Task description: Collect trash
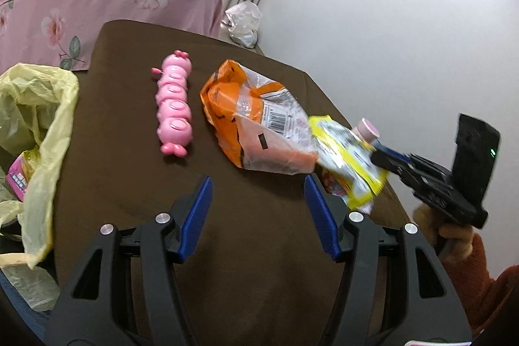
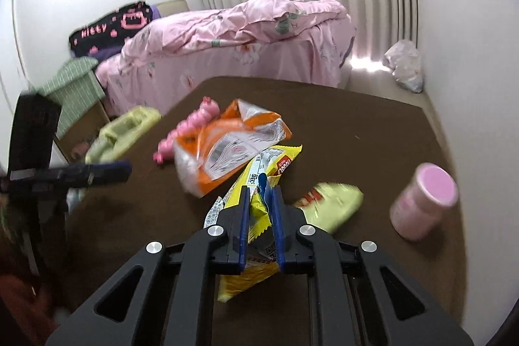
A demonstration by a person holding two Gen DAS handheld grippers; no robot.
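Gripping the yellow wrapper [image 2: 256,209] in my clenched right tongs [image 2: 261,193], I see the bag [image 1: 35,106] off the table's [image 1: 259,265] left edge. My left tongs [image 1: 258,184], spread and empty, sit nearer it.

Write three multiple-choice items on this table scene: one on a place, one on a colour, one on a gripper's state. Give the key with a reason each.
1. Where does the pink toy lie?
A. left of the orange bag
B. inside the orange bag
C. on the bed

2. What colour is the jar?
A. green
B. pink
C. blue

3. What is the right gripper doing?
A. open over the jar
B. shut on nothing
C. shut on the yellow wrapper

Key: 1 A, the left wrist view shows it beside the bag, to its left. 2 B, body and lid are pink. 3 C, the wrapper sits pinched between its pads.
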